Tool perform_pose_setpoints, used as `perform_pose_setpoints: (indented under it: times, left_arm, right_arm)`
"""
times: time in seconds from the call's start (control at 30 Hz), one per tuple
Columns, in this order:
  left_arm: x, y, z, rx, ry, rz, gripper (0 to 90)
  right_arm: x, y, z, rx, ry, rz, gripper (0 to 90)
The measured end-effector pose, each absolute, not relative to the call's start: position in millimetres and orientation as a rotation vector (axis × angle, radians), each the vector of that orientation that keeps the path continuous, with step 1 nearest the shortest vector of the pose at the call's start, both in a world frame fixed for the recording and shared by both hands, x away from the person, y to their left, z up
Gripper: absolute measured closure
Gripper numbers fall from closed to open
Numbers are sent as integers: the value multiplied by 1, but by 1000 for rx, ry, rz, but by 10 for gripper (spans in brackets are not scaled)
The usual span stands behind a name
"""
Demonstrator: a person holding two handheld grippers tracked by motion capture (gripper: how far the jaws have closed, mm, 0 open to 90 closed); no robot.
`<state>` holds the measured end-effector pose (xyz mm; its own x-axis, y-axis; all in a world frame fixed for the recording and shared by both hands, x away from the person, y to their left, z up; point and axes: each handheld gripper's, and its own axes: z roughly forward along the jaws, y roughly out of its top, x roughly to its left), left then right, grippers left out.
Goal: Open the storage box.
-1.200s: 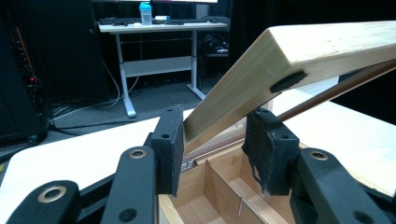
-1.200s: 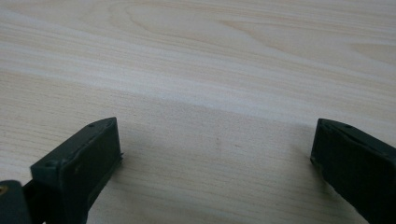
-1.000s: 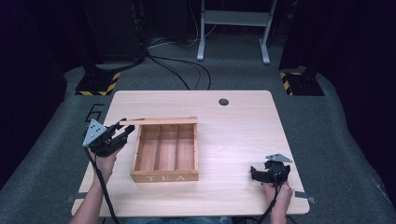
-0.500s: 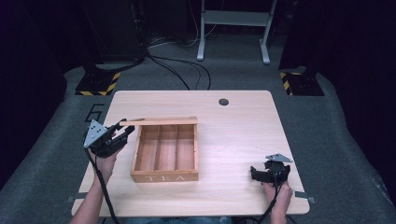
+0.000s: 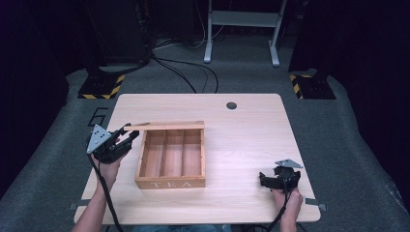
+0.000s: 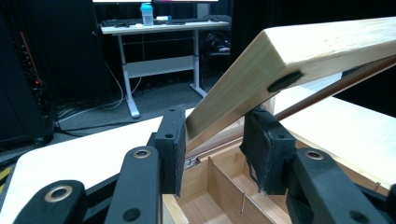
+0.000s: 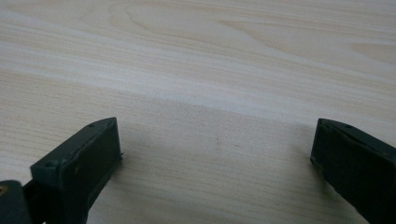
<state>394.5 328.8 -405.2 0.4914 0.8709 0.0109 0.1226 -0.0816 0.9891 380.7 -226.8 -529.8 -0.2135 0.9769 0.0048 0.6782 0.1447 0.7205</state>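
A wooden box marked TEA point(image 5: 170, 182) with three compartments stands left of the table's middle, and its hinged lid point(image 5: 164, 126) is raised along the far side. My left gripper point(image 5: 129, 137) is at the lid's left corner. In the left gripper view the lid point(image 6: 327, 46) slants up to the right, and its corner sits between the pads point(image 6: 173, 149), which press on both faces. The box's dividers point(image 6: 224, 179) show below. My right gripper point(image 5: 265, 179) rests near the table's front right corner, with its jaws point(image 7: 217, 144) wide apart over bare wood.
The light wooden table point(image 5: 251, 140) has a round cable hole point(image 5: 231, 105) near its far edge. Behind it, on the grey floor, are cables, a white desk frame point(image 5: 241, 29) and yellow-and-black striped bases point(image 5: 101, 88). A far desk carries a blue bottle point(image 6: 146, 14).
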Motion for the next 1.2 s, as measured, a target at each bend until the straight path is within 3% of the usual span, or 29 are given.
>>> perform_pose_setpoints:
  times: [1.2]
  left_arm:
    - [392,328,-406,1555,895,798,601]
  right_arm:
    - [380,-227,-530,1583,1955,835,12]
